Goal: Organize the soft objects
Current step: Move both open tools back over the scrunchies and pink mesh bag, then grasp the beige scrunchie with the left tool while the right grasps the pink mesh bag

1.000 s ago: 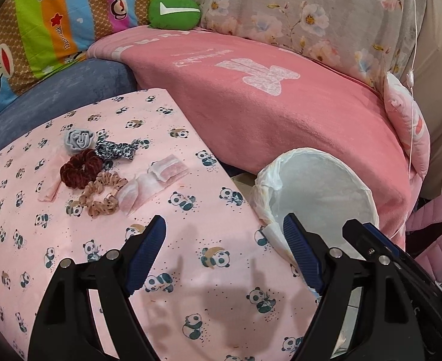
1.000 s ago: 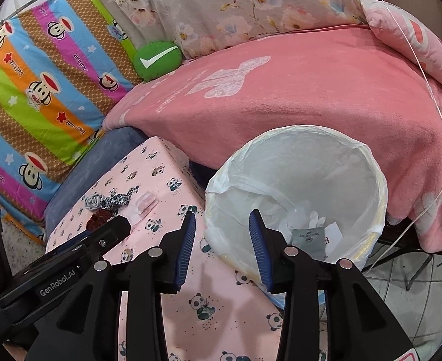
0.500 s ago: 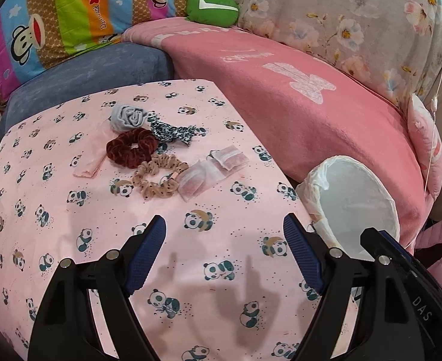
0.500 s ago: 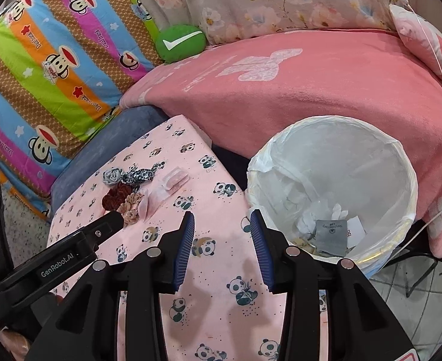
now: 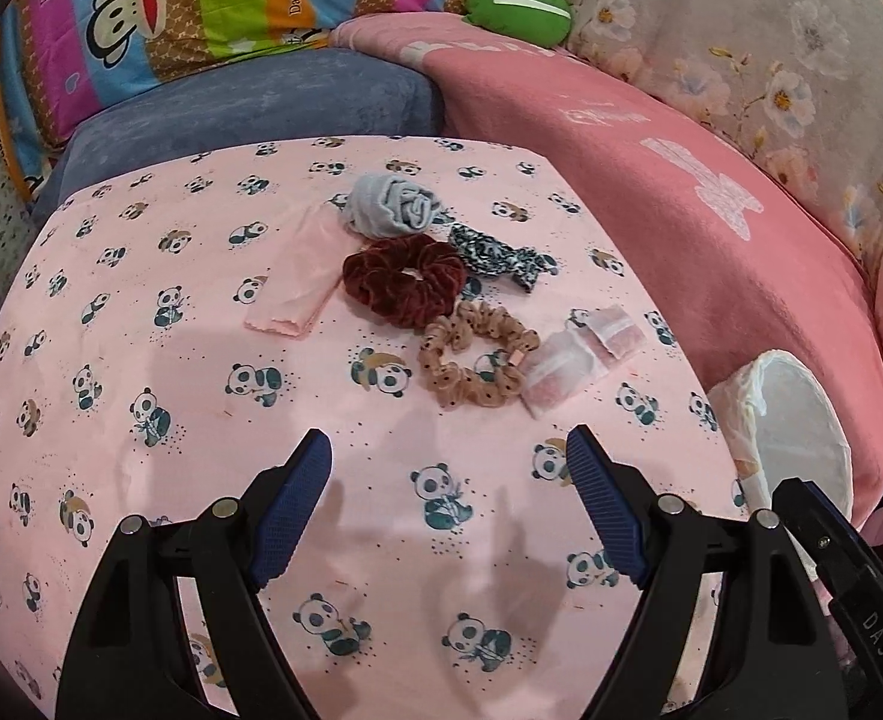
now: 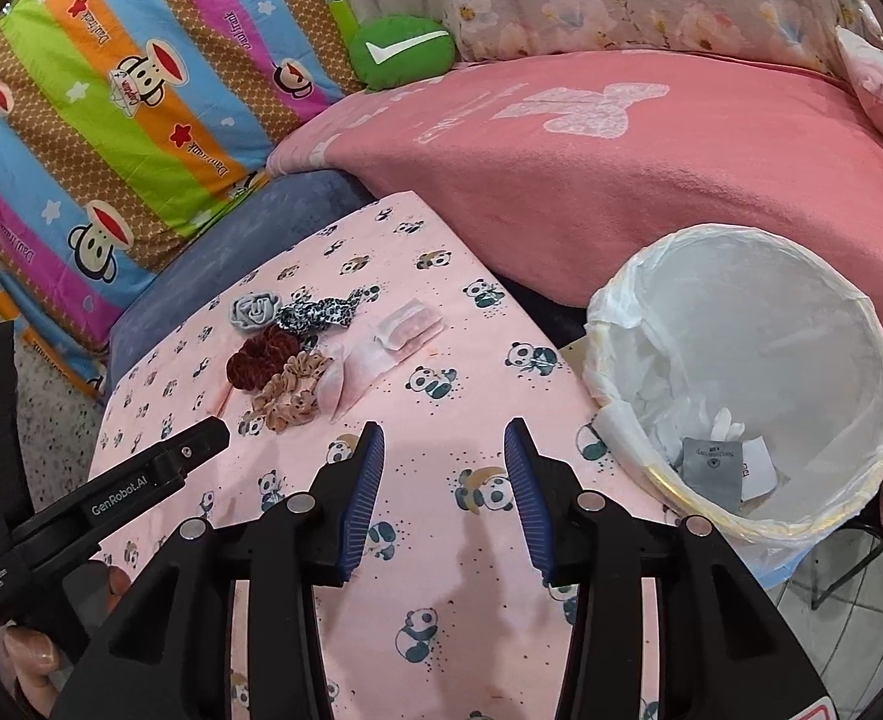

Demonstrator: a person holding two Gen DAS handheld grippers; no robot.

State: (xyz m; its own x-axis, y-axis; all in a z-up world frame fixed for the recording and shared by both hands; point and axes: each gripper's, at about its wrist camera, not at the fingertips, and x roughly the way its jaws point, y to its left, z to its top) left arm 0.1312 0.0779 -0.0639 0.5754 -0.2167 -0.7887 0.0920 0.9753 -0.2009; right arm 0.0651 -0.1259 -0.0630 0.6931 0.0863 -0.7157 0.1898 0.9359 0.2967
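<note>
Left wrist view: we approach the brown scrunchie [image 5: 477,354] at twelve o'clock; left gripper [image 5: 448,507] spread, empty; right gripper [image 6: 443,495] opening, empty. Next: close in and pinch.

White plastic-lined round waste bin [image 6: 741,324] beside the panda-print pink surface [image 5: 141,360], paper scraps inside. Behind: pink fleece blanket [image 6: 621,192], green round cushion with white tick [image 6: 402,51], striped monkey-print quilt [image 6: 111,120].

"GenRobot.AI" on left claw [image 6: 159,474]; "DAS" on right claw [image 5: 861,612].

Three scrunchies [image 5: 403,287], one grey fabric rose [image 5: 391,206], one pink cloth [image 5: 300,279], two sachets [image 5: 558,373], one bin [image 6: 744,384].
</note>
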